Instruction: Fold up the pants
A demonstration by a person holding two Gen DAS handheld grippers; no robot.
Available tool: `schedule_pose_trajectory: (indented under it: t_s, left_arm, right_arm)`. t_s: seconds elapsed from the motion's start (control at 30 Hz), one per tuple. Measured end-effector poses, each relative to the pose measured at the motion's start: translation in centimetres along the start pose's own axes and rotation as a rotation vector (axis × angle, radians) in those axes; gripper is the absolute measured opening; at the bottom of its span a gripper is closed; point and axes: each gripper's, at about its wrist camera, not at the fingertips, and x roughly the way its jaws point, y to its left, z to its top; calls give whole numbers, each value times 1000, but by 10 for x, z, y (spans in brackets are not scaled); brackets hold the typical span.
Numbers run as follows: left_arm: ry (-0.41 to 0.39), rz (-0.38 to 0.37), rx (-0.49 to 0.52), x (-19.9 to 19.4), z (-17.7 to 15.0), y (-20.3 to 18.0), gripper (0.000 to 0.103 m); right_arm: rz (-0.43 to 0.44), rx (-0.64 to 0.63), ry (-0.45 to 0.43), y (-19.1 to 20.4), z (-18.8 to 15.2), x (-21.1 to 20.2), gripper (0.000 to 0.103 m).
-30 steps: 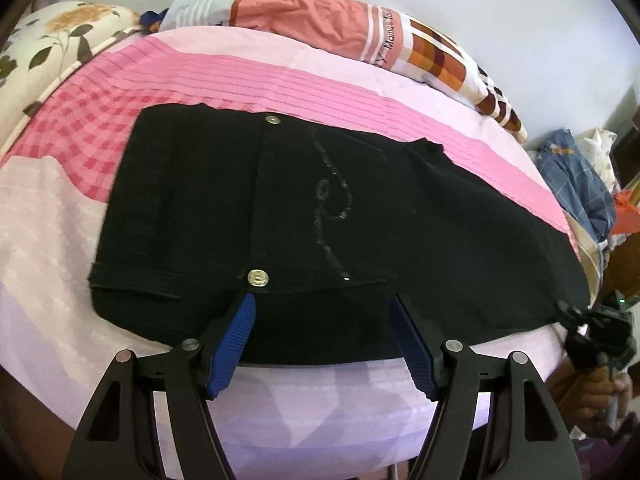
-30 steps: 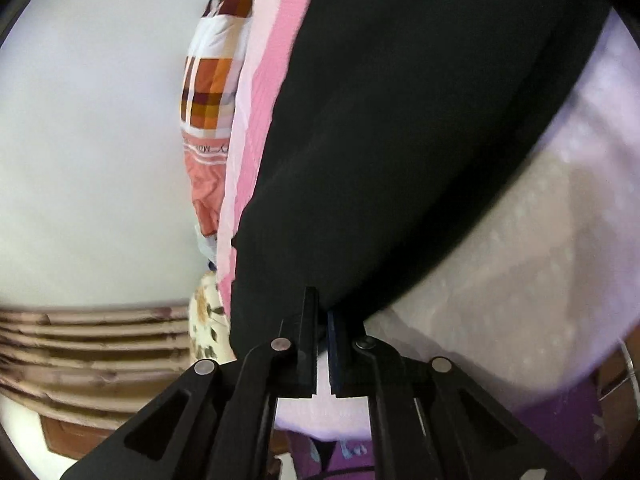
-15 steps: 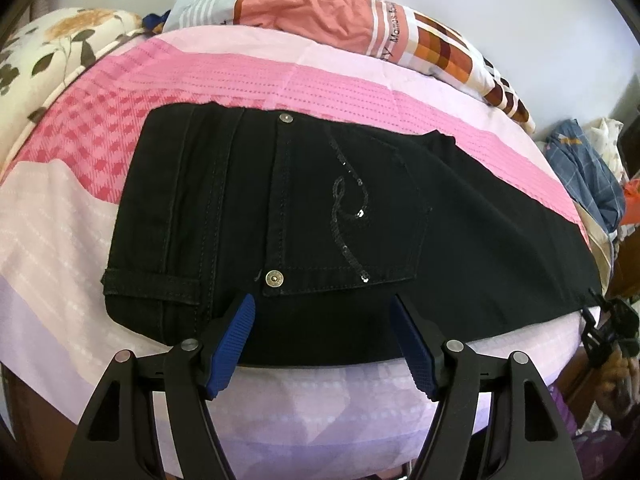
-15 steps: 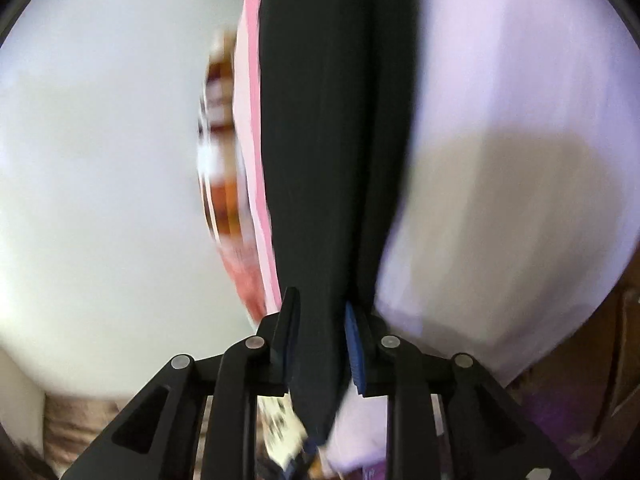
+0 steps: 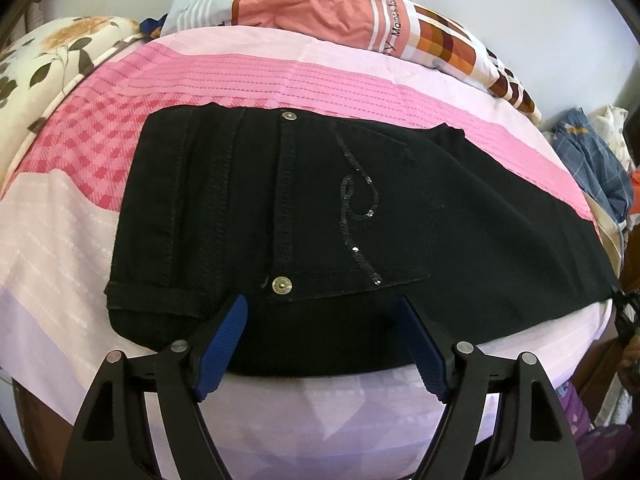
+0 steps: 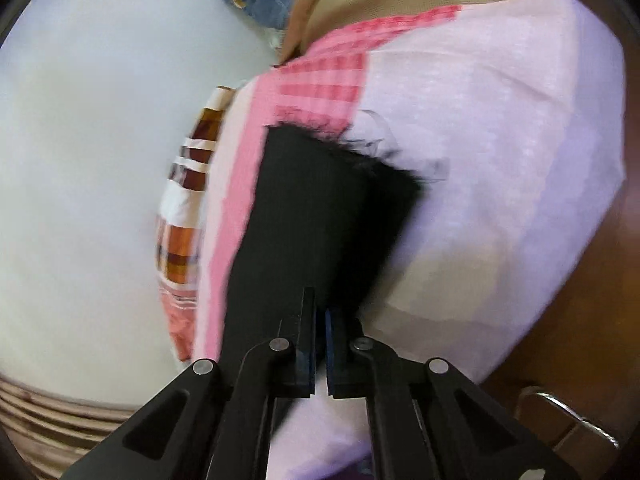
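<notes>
Black pants (image 5: 320, 216) lie flat on the pink bed sheet (image 5: 224, 76), waistband to the left, a sequinned back pocket up, legs running off to the right. My left gripper (image 5: 320, 334) is open, its blue pads just above the pants' near edge, holding nothing. In the right wrist view the leg end (image 6: 320, 216) with its frayed hem lies on the sheet. My right gripper (image 6: 320, 320) is shut at the near edge of that leg; whether cloth is pinched between the pads is not clear. The right gripper also shows at the left view's right edge (image 5: 626, 308).
A striped orange-and-white bundle (image 5: 360, 20) lies along the bed's far edge by the white wall. A floral pillow (image 5: 48, 56) sits far left. A pile of blue and white clothes (image 5: 592, 168) lies off the bed's right end. Brown wood (image 6: 592, 320) shows beside the bed.
My right gripper swung along the pant leg toward its frayed hem, opened slightly, then closed again. My left gripper drew back a little and stayed open.
</notes>
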Motion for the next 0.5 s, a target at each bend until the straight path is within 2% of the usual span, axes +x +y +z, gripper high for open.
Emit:
schedule_pose_trajectory:
  t_s: [0.07, 0.2, 0.27, 0.3, 0.33, 0.4, 0.43, 0.47, 0.5]
  left_arm:
    - [3, -4, 3, 1, 1, 1, 78]
    - [8, 10, 22, 2, 1, -2, 78]
    - [4, 10, 27, 1, 0, -2, 78]
    - [2, 8, 26, 1, 0, -2, 78]
    - [1, 4, 23, 0, 0, -2, 78]
    - [-7, -10, 7, -4, 0, 0, 79]
    - [-17, -24, -7, -8, 1, 2, 79]
    - [-24, -33, -17, -10, 1, 4, 79]
    - [-37, -50, -41, -15, 1, 7, 79]
  right_arm:
    - [62, 63, 21, -23, 4, 2, 3]
    - [139, 149, 19, -36, 12, 3, 3]
    - [137, 196, -13, -42, 14, -9, 6]
    - [126, 210, -41, -43, 15, -18, 13]
    - [93, 227, -100, -43, 17, -34, 14]
    - [67, 177, -172, -28, 17, -55, 15]
    - [62, 82, -178, -3, 16, -61, 15]
    - [60, 11, -166, 18, 15, -58, 15]
    - [64, -136, -109, 57, 9, -48, 15]
